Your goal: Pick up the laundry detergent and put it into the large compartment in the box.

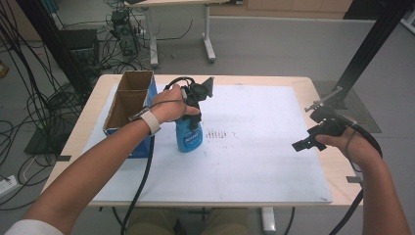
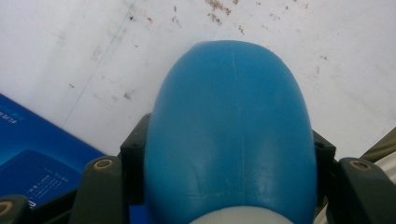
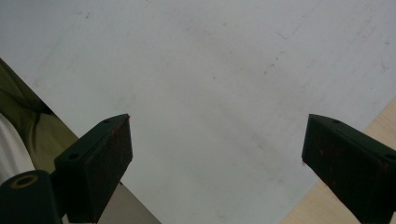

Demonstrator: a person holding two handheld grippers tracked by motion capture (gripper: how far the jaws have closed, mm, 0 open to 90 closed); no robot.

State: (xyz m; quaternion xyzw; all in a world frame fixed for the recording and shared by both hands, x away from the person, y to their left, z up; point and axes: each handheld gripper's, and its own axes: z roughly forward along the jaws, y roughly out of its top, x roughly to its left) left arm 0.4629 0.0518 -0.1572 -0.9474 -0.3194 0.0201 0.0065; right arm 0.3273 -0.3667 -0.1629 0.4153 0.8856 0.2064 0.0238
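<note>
Your left gripper (image 1: 195,105) has its jaws clenched on the blue bottle (image 1: 189,133), whose white label is too small to read, upright on the worktop (image 1: 274,161) just beside the cardboard box (image 1: 128,105); your right gripper (image 1: 313,139) hovers released at the right edge.

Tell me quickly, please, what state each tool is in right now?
Left tool: closed on the blue bottle, jaws pressing its sides.
Right tool: open, holding nothing, above the white mat.
</note>
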